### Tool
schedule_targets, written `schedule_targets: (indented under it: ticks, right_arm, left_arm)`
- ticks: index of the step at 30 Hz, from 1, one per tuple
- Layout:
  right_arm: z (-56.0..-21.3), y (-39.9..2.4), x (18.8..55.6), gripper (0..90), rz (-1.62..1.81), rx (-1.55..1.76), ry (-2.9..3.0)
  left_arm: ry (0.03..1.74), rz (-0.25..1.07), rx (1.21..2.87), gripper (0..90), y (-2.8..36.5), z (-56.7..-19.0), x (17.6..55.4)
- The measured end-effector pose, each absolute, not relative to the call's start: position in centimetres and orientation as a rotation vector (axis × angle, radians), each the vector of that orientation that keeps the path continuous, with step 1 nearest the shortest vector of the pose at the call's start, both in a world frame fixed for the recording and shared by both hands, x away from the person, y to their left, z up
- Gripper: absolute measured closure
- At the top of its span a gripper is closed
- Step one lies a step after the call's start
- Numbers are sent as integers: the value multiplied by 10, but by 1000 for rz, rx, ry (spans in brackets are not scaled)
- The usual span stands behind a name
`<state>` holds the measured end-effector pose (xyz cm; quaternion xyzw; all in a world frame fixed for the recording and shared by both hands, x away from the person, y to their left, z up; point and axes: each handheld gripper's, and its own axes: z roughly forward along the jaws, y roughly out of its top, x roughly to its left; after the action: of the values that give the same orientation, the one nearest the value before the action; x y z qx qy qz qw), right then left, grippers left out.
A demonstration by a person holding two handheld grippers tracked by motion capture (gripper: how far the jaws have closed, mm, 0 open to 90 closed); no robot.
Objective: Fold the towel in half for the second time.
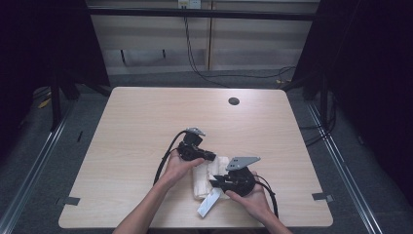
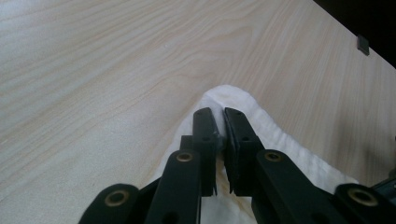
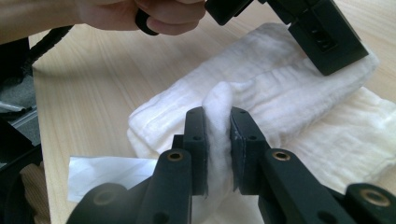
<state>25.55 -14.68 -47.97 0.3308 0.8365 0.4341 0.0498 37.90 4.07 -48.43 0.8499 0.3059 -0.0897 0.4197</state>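
High view: the folded white cloth (image 1: 207, 176) lies on the table (image 1: 146, 126) near its front edge, long axis running from near-left to far-right. The left gripper (image 1: 207, 157) clamps its far end, jaws nearly together on a thin fold. The right gripper (image 1: 216, 182) pinches a raised ridge at the near end.

Towel (image 3: 299, 88) partly hidden under hands in high view, white label (image 3: 107, 175) cut behind claw (image 3: 217, 154)
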Motion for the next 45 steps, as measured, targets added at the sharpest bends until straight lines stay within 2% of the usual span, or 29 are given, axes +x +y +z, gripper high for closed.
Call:
schedule_targets:
  ticks: [10, 20, 26, 28, 34, 45]
  right_arm:
    - [-486, -151, 257, 749, 1285, 1029, 2577]
    - [-488, -161, 262, 655, 1278, 1054, 2569]
    - [-488, -166, 264, 547, 1280, 1086, 2546]
    - [-486, -168, 263, 542, 1280, 1080, 2526]
    - [-479, -175, 258, 489, 1311, 1087, 2484]
    - [-467, -204, 244, 457, 1317, 1145, 2389]
  left_arm:
    - [777, -219, 2132, 812, 34, -492, 379]
    - [789, -244, 2128, 746, 28, -498, 380]
    - [754, -251, 2108, 714, 28, -494, 382]
    - [760, -260, 2073, 703, 29, -493, 382]
    - [736, -255, 2045, 628, 32, -485, 379]
    - [688, -226, 2026, 535, 34, -467, 372]
